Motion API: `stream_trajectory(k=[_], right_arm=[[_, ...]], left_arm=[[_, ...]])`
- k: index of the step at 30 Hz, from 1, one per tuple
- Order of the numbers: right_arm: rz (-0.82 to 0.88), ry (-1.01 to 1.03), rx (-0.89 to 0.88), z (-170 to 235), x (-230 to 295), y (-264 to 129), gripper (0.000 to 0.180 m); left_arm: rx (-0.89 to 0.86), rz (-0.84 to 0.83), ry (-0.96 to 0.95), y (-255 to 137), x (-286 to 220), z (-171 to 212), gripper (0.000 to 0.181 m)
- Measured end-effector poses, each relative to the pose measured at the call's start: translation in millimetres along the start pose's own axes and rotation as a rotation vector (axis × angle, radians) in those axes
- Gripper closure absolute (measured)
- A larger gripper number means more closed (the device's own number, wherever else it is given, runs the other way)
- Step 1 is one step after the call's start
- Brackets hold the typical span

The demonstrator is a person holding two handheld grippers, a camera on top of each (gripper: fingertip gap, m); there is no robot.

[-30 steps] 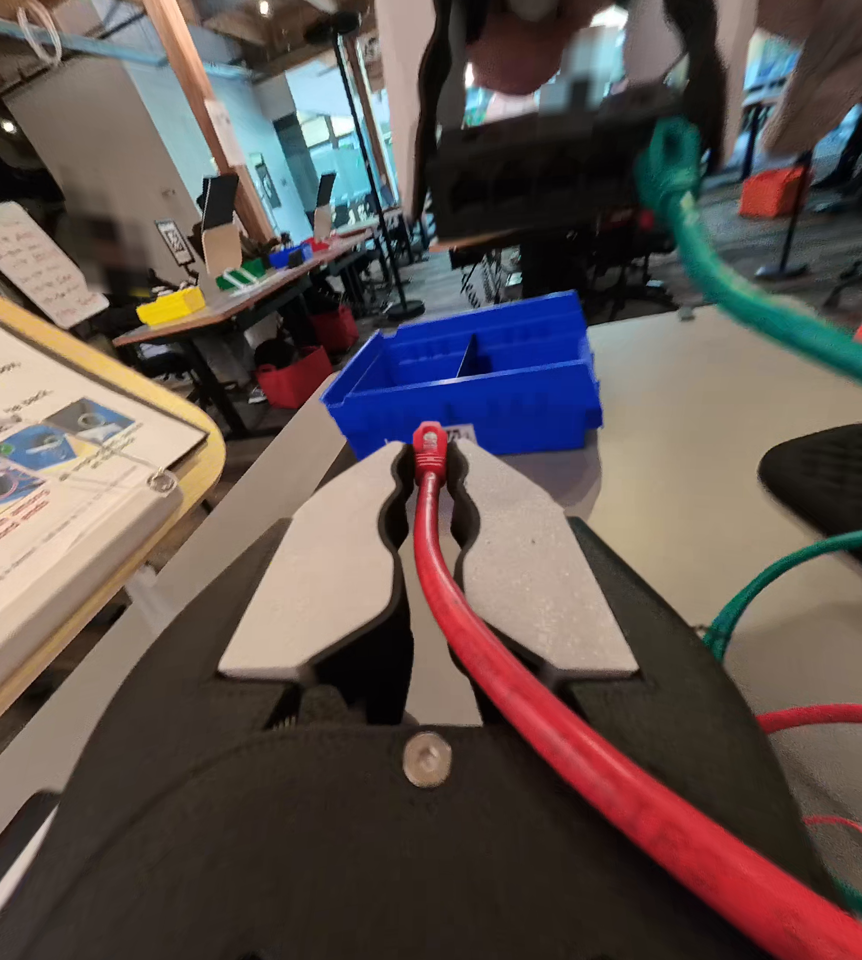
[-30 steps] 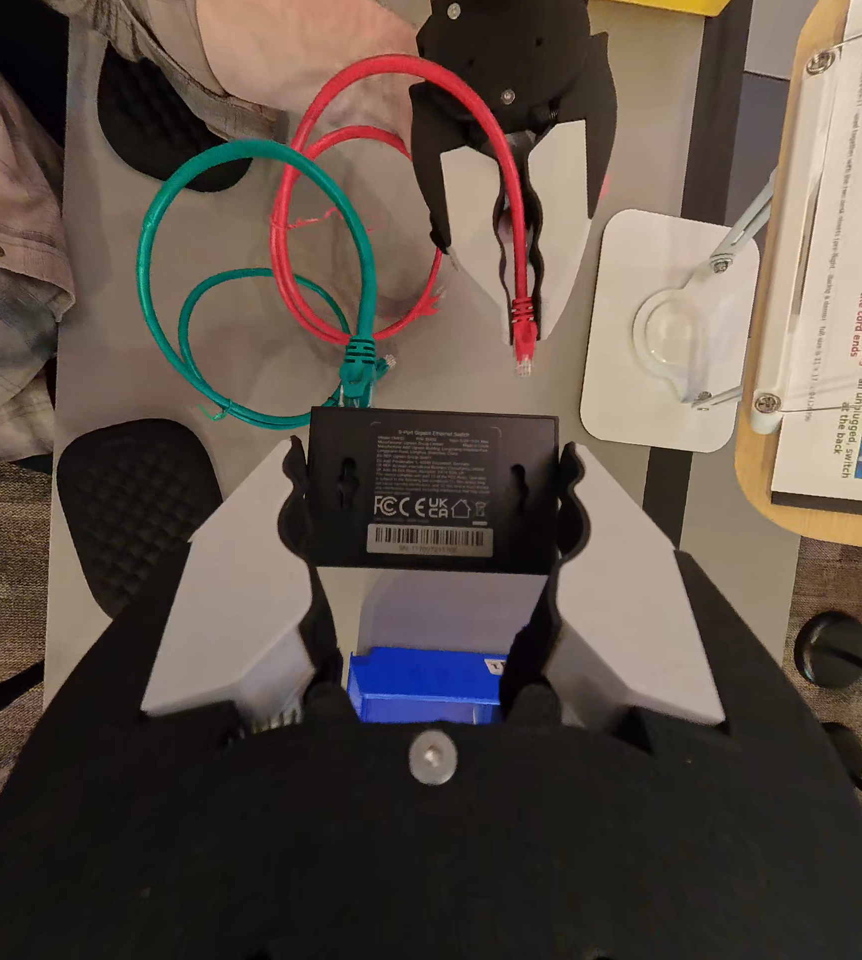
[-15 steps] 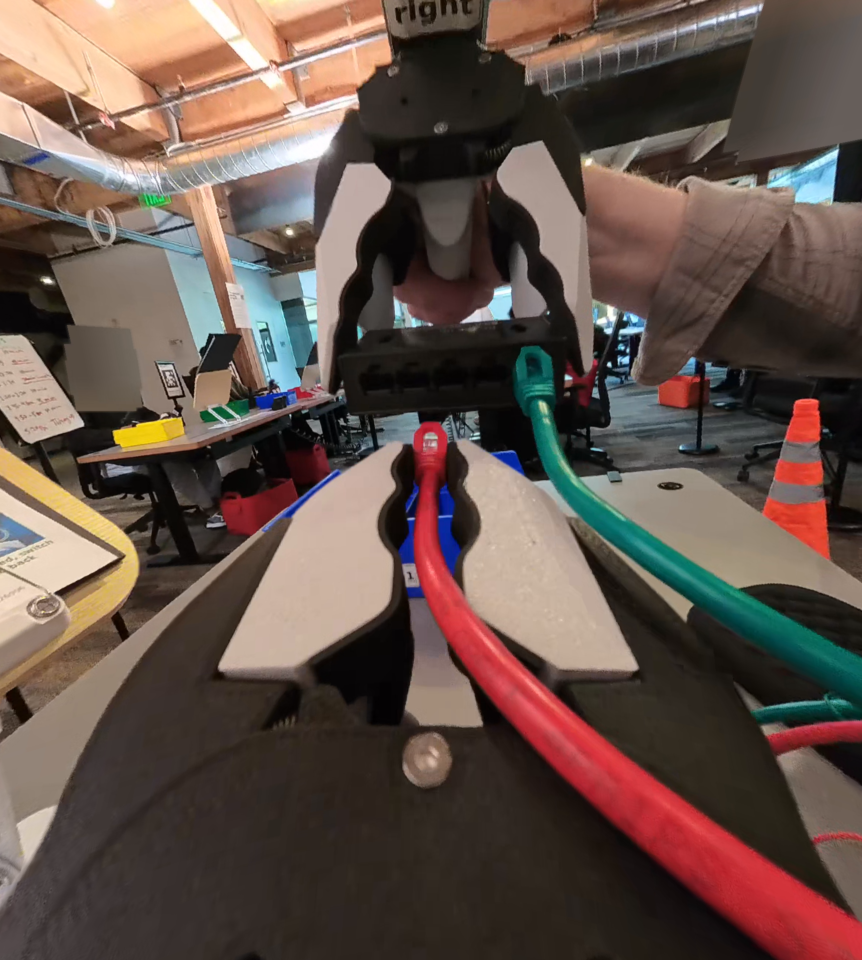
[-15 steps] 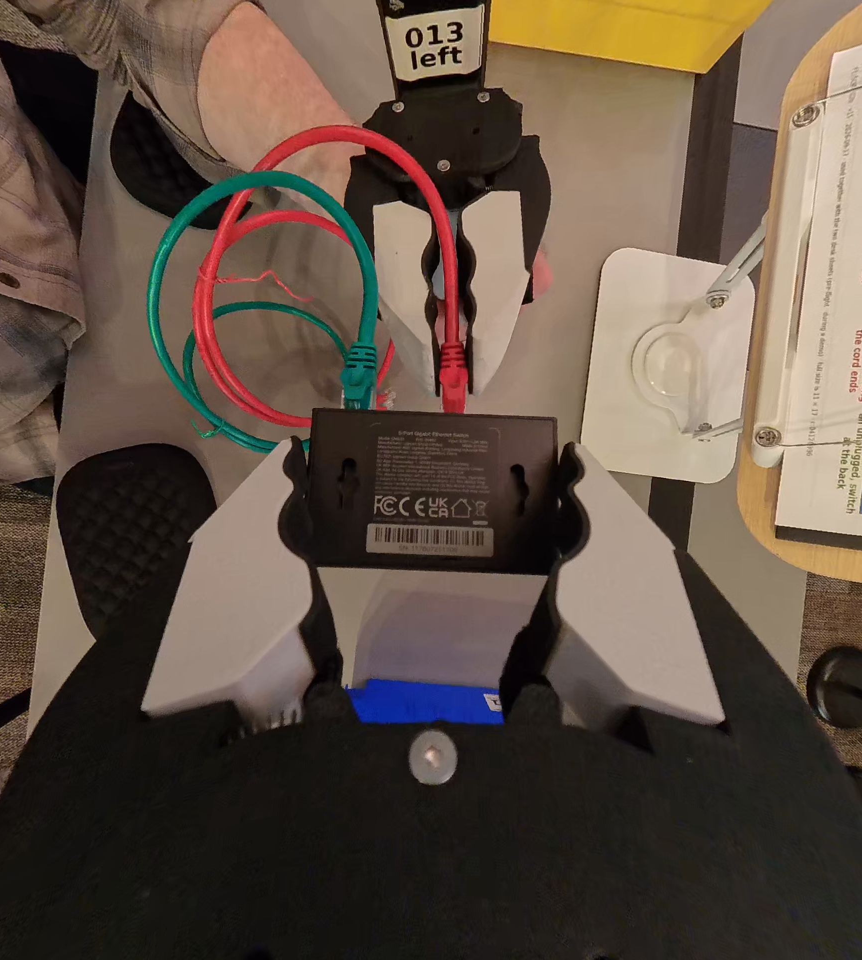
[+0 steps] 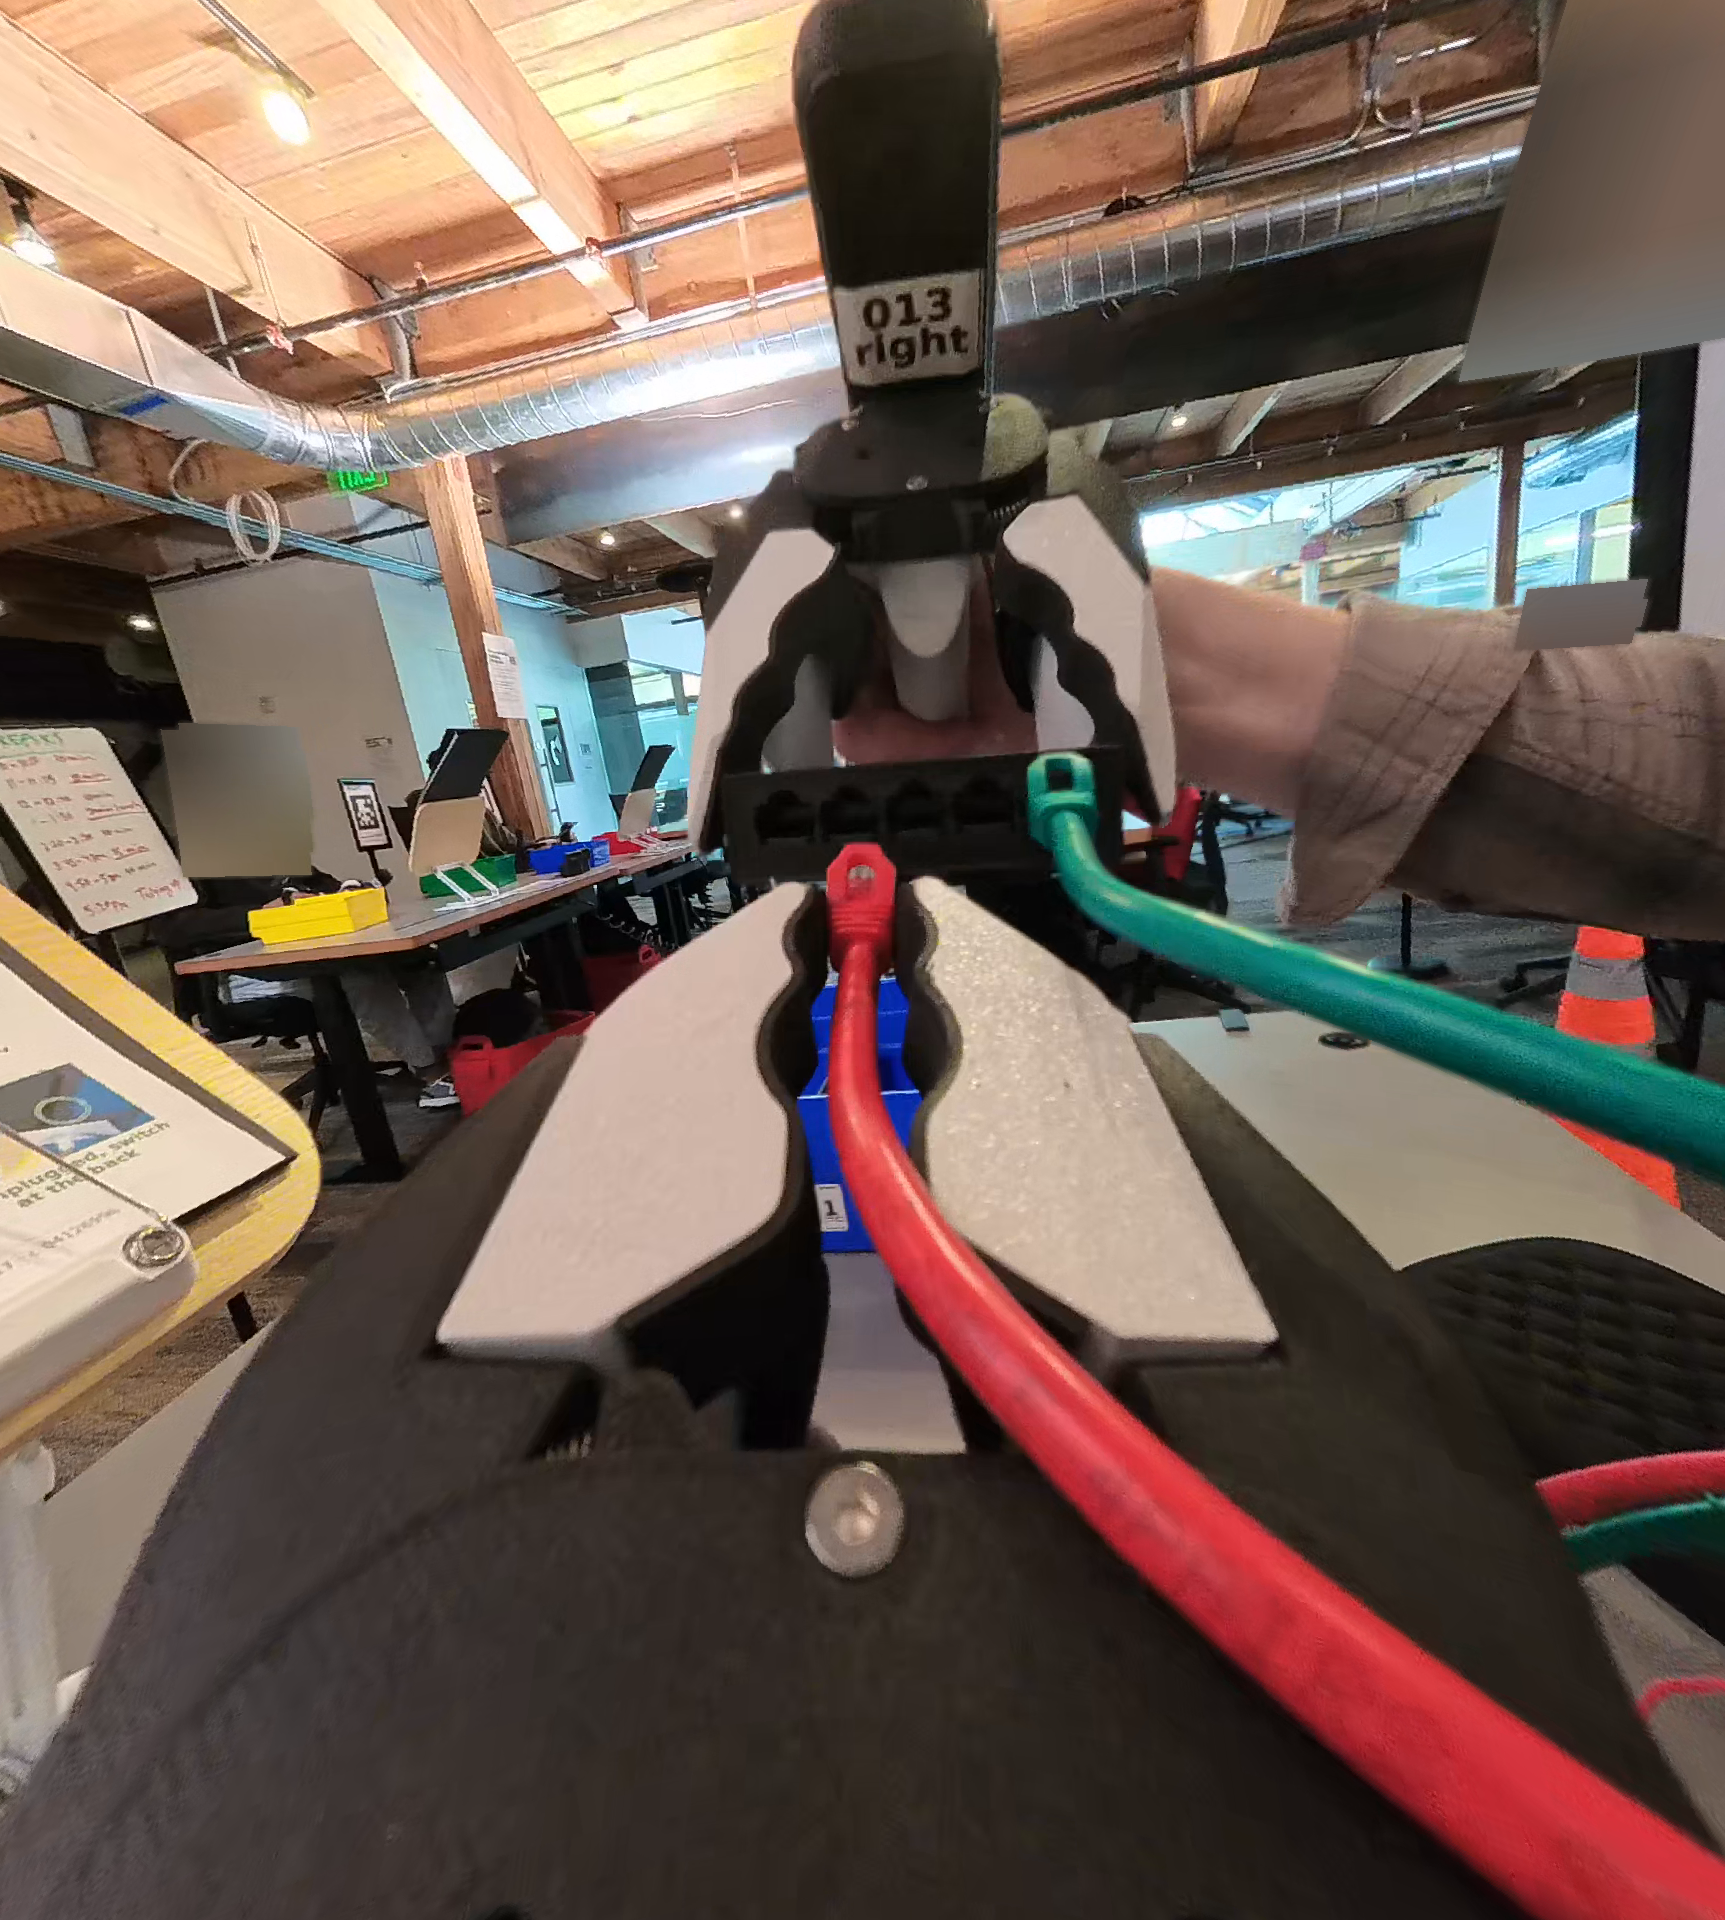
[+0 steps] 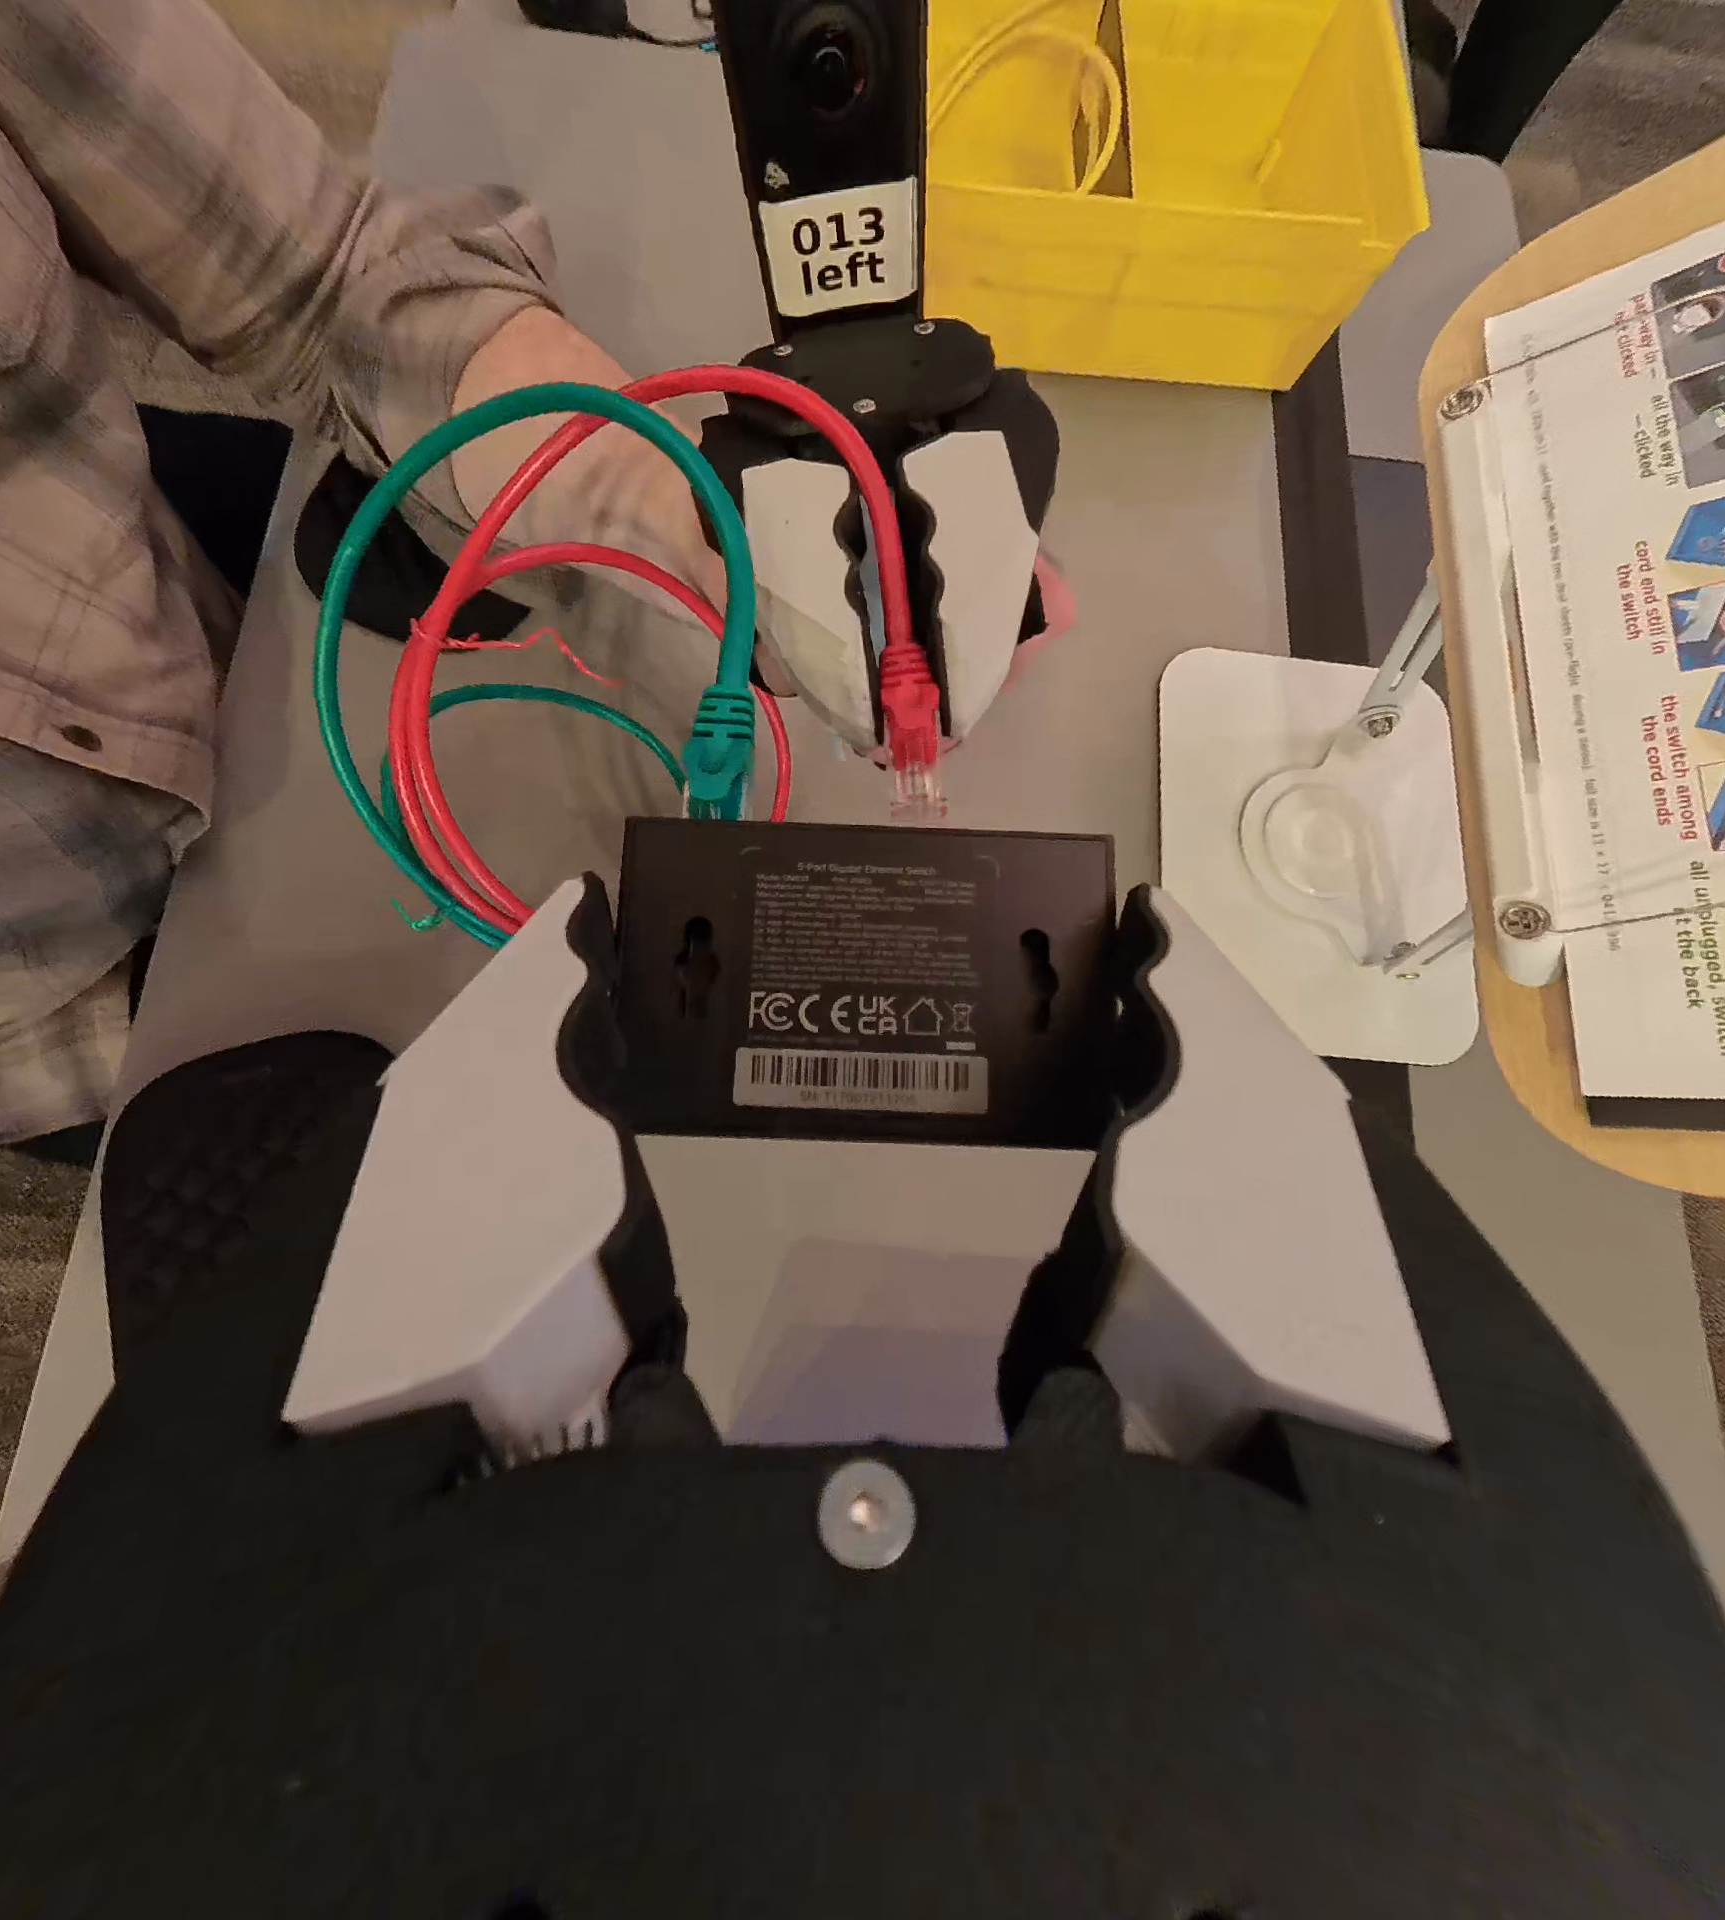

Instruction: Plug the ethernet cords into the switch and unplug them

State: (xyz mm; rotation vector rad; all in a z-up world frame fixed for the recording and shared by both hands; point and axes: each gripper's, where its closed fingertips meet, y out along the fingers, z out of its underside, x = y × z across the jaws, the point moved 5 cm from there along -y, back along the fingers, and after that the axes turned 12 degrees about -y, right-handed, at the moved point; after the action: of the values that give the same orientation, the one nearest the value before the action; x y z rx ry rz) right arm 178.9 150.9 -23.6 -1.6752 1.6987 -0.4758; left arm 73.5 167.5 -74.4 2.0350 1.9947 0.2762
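Left wrist view: my left gripper (image 5: pixel 863 914) is clamping the red cord (image 5: pixel 941 1195) just short of the switch (image 6: pixel 863 977), which my right gripper (image 6: pixel 863 987) is gripping; green cord (image 5: pixel 1357 997) is seated far right. Next: aligning plug with an empty port.

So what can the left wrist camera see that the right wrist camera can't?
Only the left wrist view shows the switch's row of ports, the empty ones beside the green cord's plug, plus the wooden ceiling and the orange cone.

Only the right wrist view shows the switch's flat labelled side, the yellow bin and the looped cords on the table.

Both show the red cord, pinched in the left gripper, not yet in a port.
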Motion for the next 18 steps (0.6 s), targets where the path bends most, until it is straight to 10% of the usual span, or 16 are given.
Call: stream_trajectory(k=[18], right_arm=[[0.048,0.193,-0.083,63,22,49,0.085]], left_arm=[[0.098,-0.070,-0.054,-13,32,28,0.168]])
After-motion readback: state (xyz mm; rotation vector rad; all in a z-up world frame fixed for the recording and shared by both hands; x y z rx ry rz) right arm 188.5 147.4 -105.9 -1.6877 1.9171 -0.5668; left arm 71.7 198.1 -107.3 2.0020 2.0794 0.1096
